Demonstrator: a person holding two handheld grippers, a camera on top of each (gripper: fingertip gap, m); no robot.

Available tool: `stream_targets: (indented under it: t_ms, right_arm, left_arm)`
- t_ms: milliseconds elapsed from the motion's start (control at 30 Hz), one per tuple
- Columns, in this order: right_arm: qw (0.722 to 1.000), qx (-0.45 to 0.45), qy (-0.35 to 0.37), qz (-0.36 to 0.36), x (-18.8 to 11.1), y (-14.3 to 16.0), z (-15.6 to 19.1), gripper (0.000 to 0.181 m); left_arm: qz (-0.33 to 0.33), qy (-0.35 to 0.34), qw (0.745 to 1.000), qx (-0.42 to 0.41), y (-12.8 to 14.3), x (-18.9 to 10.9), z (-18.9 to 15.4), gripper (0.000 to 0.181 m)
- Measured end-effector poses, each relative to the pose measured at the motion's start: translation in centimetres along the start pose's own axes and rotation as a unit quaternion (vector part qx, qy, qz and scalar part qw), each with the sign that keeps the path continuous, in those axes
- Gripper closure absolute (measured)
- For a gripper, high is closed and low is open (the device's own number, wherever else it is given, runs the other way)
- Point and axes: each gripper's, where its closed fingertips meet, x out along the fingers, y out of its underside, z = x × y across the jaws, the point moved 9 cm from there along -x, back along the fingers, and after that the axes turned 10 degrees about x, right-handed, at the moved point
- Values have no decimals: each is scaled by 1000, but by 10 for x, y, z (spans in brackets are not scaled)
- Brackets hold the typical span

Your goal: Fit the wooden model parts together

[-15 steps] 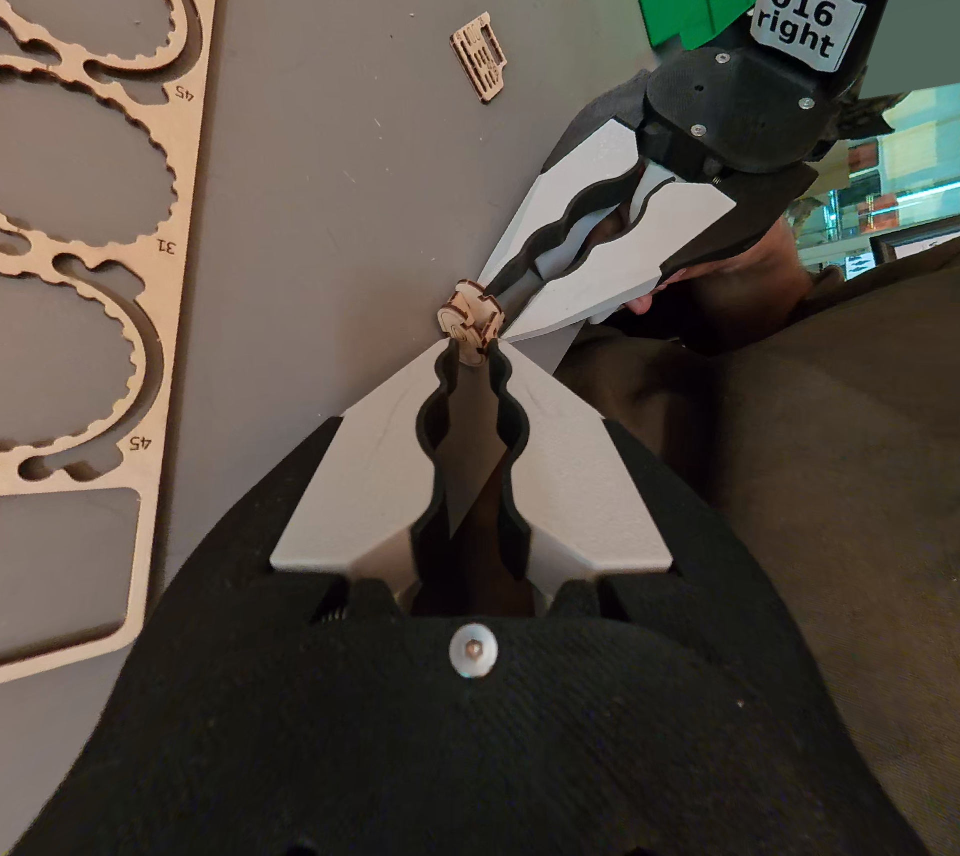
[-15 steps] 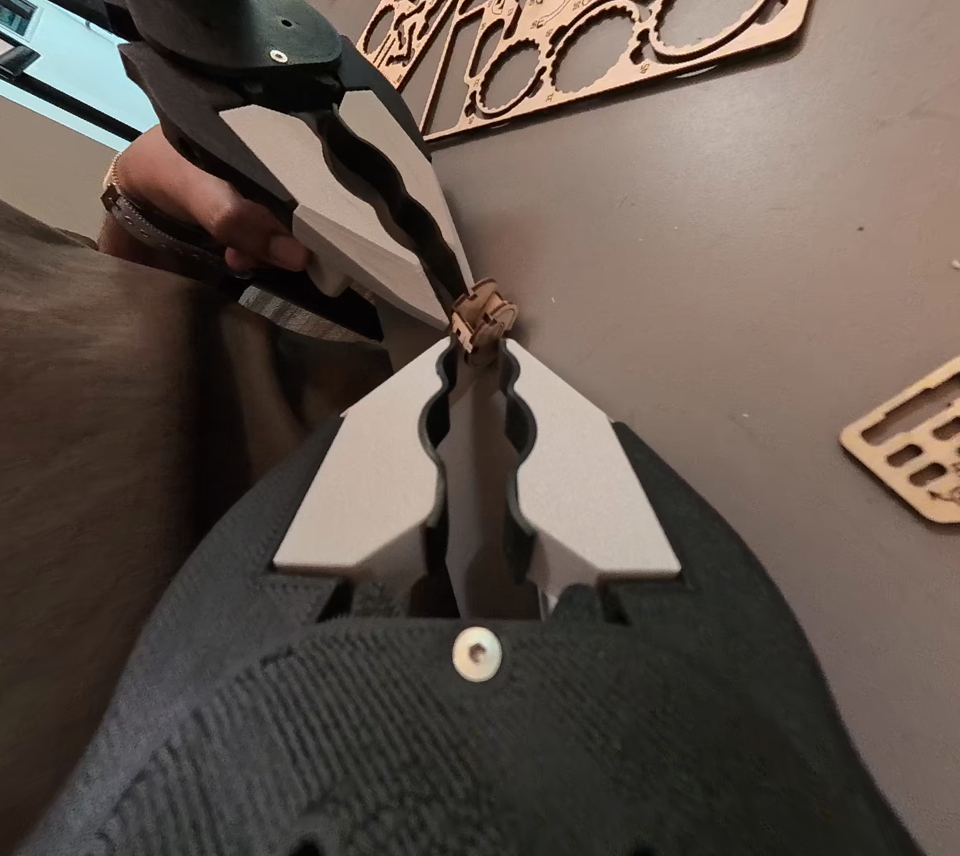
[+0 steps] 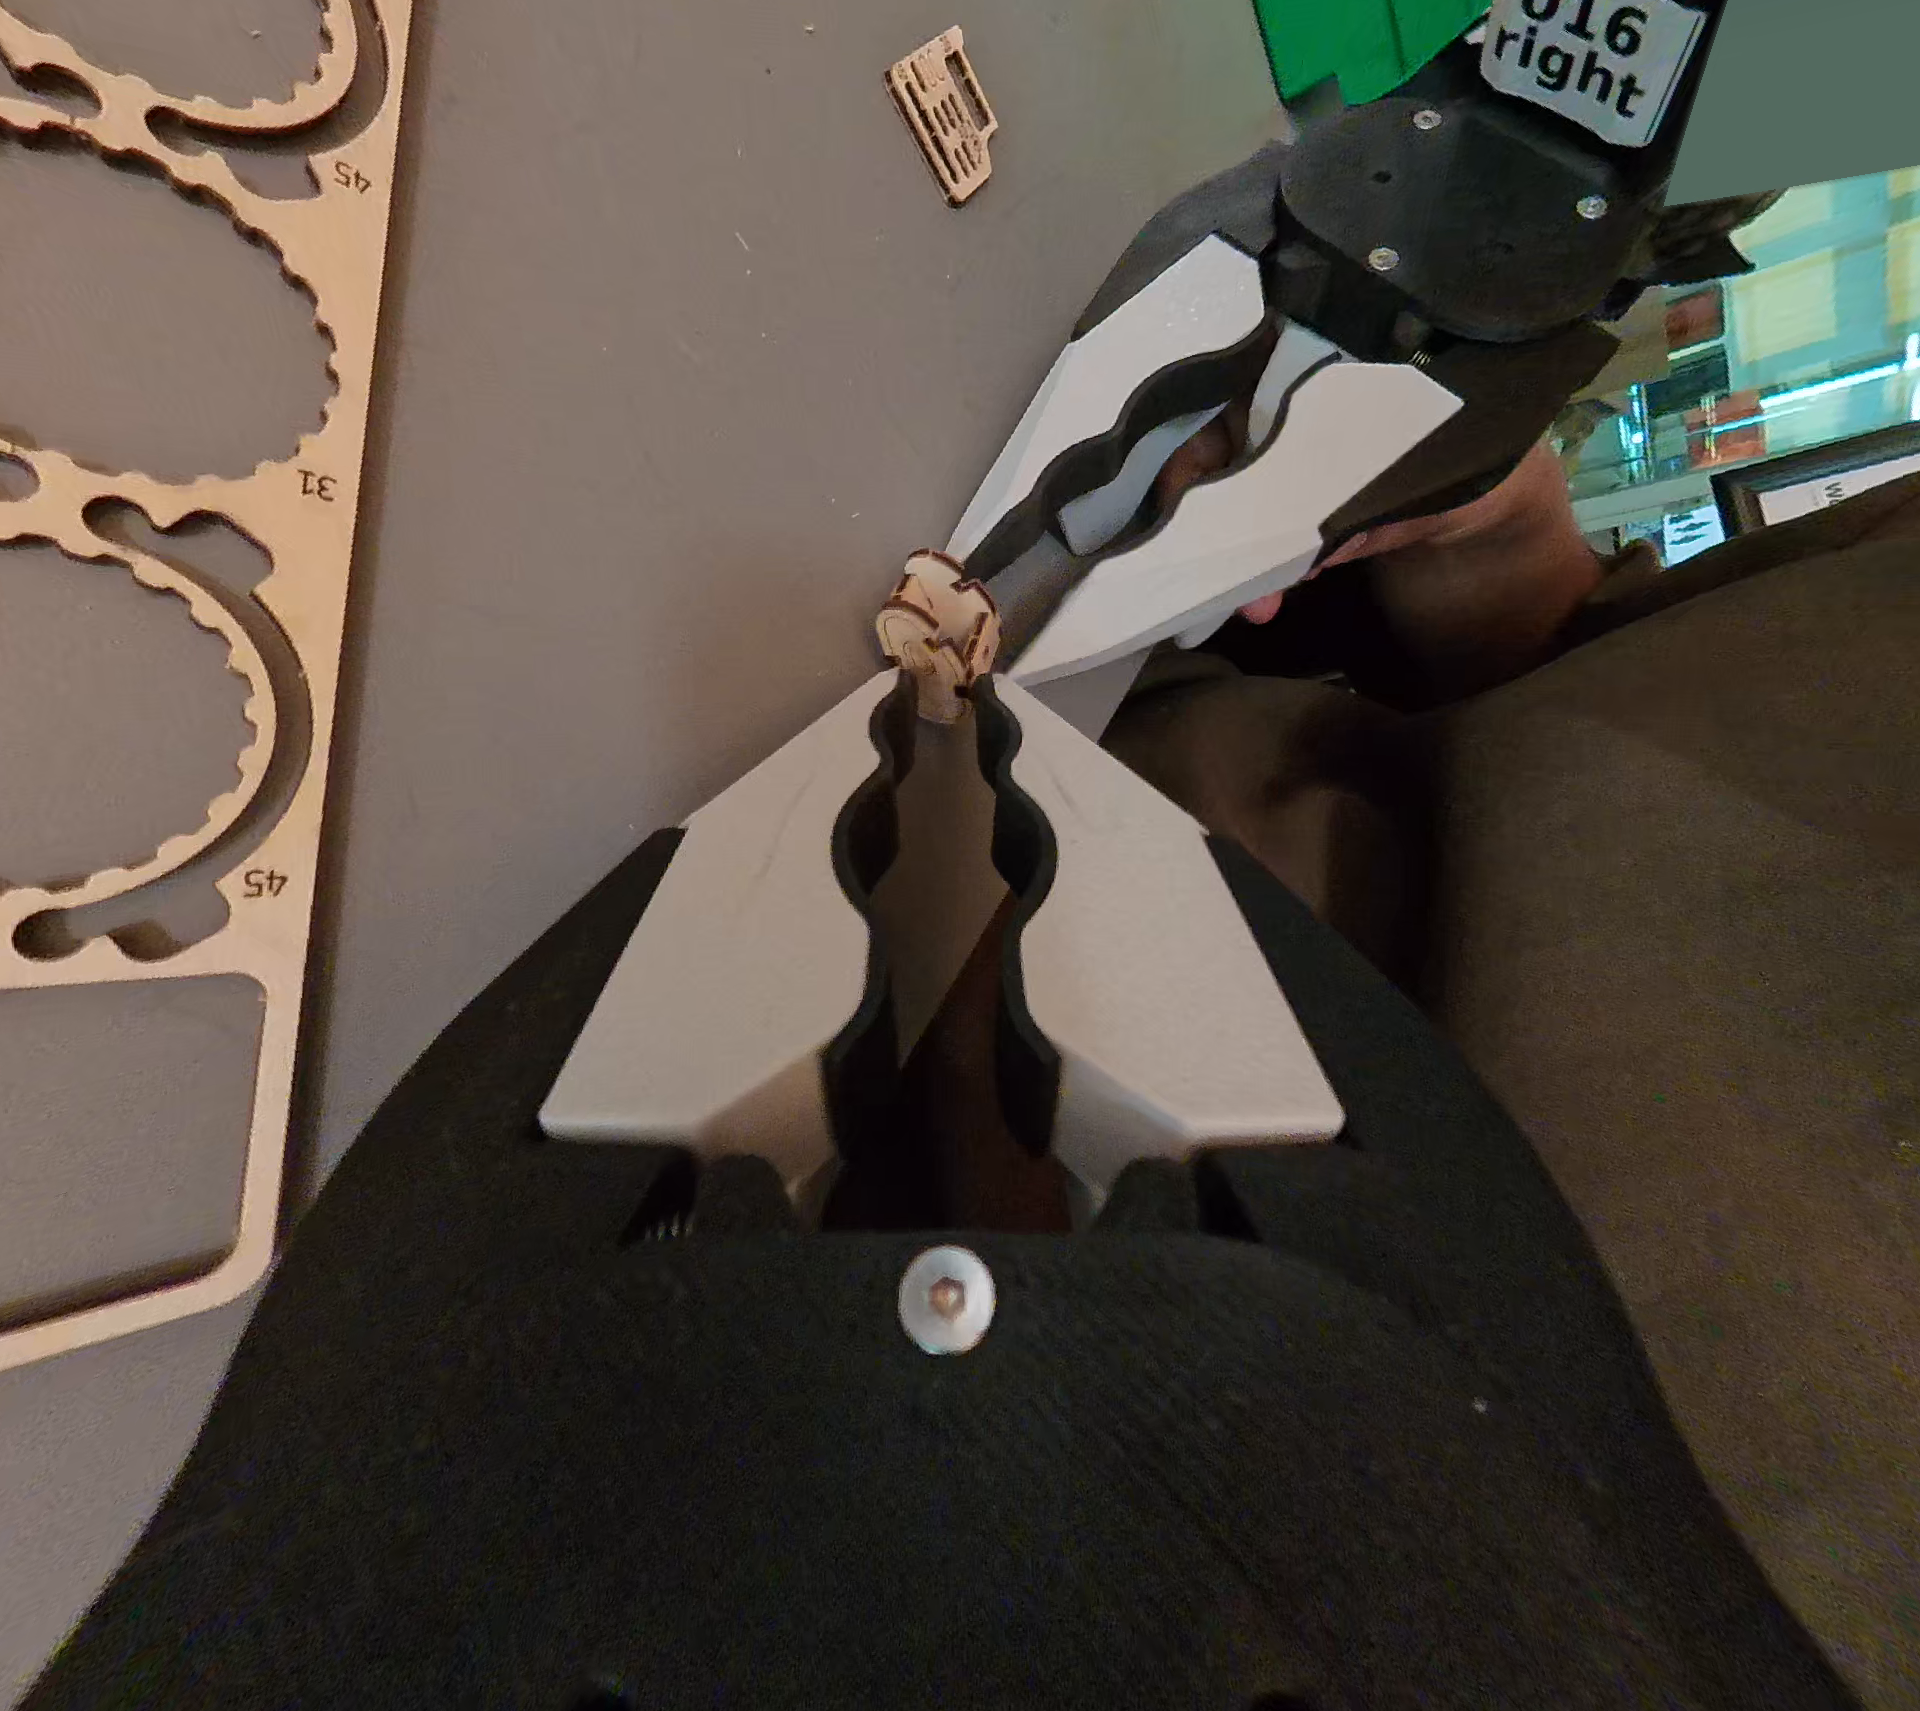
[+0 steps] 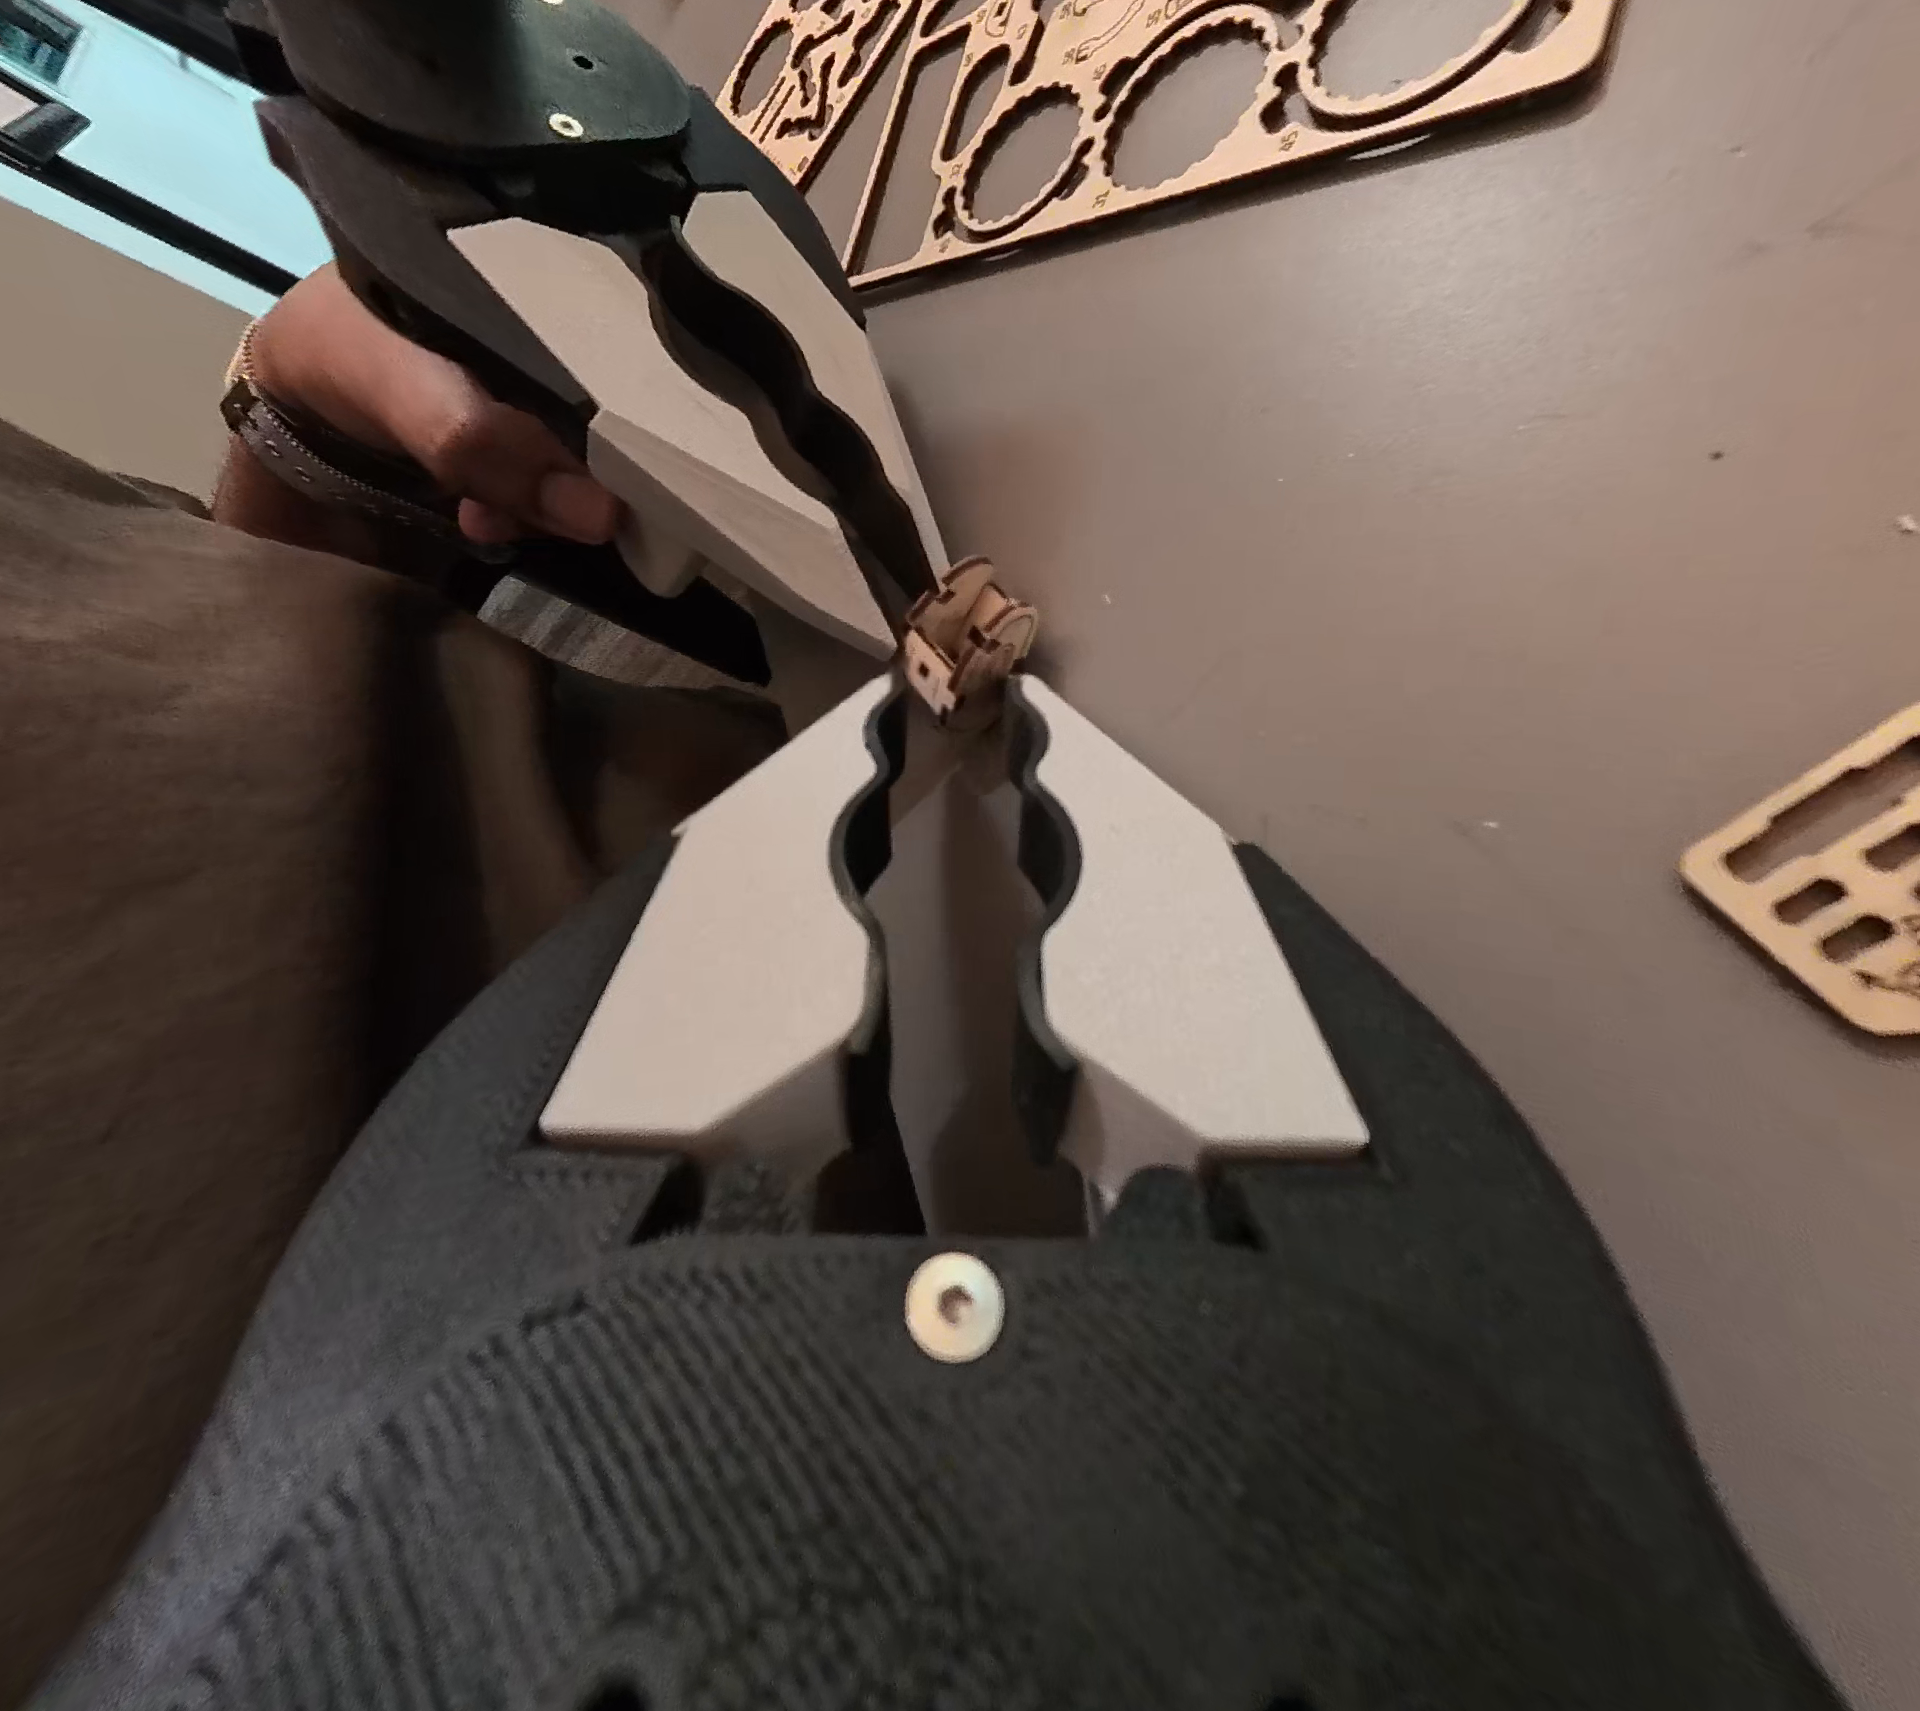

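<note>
wooden assembly (image 3: 938,631) between two closed tongs, left tongs (image 3: 943,693), right tongs (image 4: 961,693)

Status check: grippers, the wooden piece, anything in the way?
Left gripper and right gripper both shut on the small wooden assembly, tips meeting at an angle. Assembly held above the grey table. Nothing in the way; punched sheet off to the side.

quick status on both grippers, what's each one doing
Left gripper: closed on the small wooden assembly.
Right gripper: closed on the same wooden assembly from the other side.
</note>
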Motion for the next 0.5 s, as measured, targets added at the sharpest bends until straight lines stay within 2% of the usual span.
stream_targets:
  t_ms: [100,500]
  right_arm:
    - [1000,-8,0,-10,-2,-1,1,154]
    - [999,24,-15,-32,-6,-6,-5,154]
  left_arm:
    - [-4,9,1000,-5,0,0,-1,168]
    - [-15,-3,1000,-19,-2,-2,1,167]
